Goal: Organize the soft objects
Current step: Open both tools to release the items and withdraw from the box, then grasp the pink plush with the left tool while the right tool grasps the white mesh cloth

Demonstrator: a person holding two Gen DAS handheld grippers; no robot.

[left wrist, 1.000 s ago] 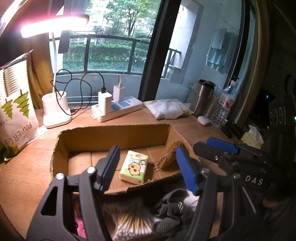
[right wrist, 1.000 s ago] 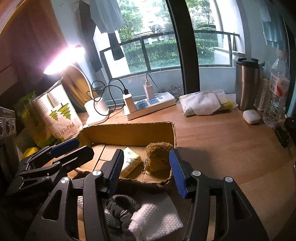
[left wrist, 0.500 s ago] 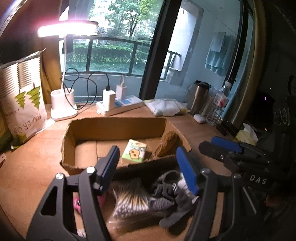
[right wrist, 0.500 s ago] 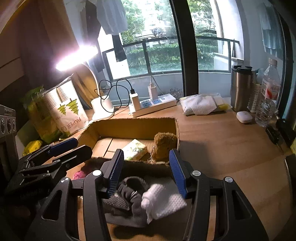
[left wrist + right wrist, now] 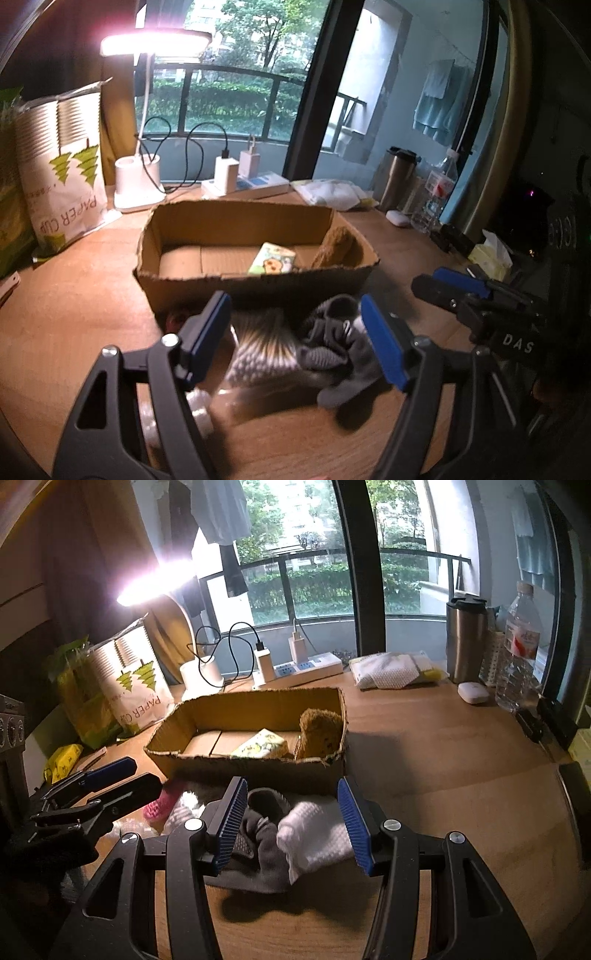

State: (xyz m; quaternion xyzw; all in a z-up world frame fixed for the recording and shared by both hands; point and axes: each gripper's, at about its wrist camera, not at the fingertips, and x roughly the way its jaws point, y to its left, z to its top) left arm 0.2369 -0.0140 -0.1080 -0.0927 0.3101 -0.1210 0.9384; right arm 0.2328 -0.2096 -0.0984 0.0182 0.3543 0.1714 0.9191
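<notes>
The left tool (image 5: 295,332) is held low over the table (image 5: 461,775), angled forward and down, its blue pads spread wide and released above a blurred packet of cotton swabs (image 5: 258,350) and a grey sock (image 5: 332,350). Beyond these, a cardboard box (image 5: 251,764) is seen holding a tissue pack (image 5: 260,747) and a brown plush toy (image 5: 319,731). The right tool (image 5: 291,819) is poised likewise, released, with a white cloth (image 5: 314,834) lying between its pads.
</notes>
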